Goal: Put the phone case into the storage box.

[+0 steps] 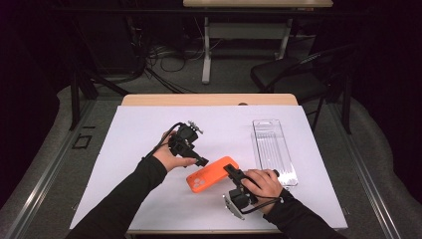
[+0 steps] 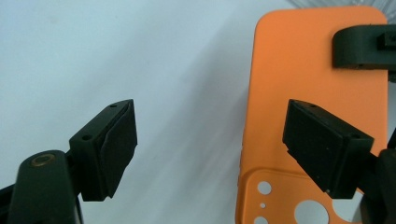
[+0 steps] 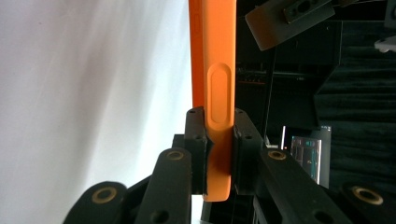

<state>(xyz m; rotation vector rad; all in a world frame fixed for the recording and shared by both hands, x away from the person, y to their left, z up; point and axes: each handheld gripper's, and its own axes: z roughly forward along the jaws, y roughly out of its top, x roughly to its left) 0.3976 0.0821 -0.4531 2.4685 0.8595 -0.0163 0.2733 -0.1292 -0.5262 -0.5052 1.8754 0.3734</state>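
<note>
My right gripper (image 3: 218, 154) has its jaws clamped on the edge of the orange phone case (image 1: 213, 173); in the right gripper view the case (image 3: 215, 79) runs straight up from between the pads, one pad on each face, its long side button slot facing me; the case lies near the middle of the white table cover (image 1: 139, 134), toward my side, its camera cut-outs at the end nearer me; in the high view the right gripper (image 1: 233, 172) meets the case at its far right corner, my hand (image 1: 263, 183) behind it. My left gripper (image 1: 201, 162) holds nothing; its jaws stand wide apart; in the left gripper view one pad hangs over bare cover, the other over the case (image 2: 308, 70), the gap between them (image 2: 210, 140) open; whether that pad touches the case I cannot tell. A clear plastic tray (image 1: 272, 149) lies on the cover to the right, just beside my right hand; a black chair (image 1: 293, 74) stands beyond the table.
</note>
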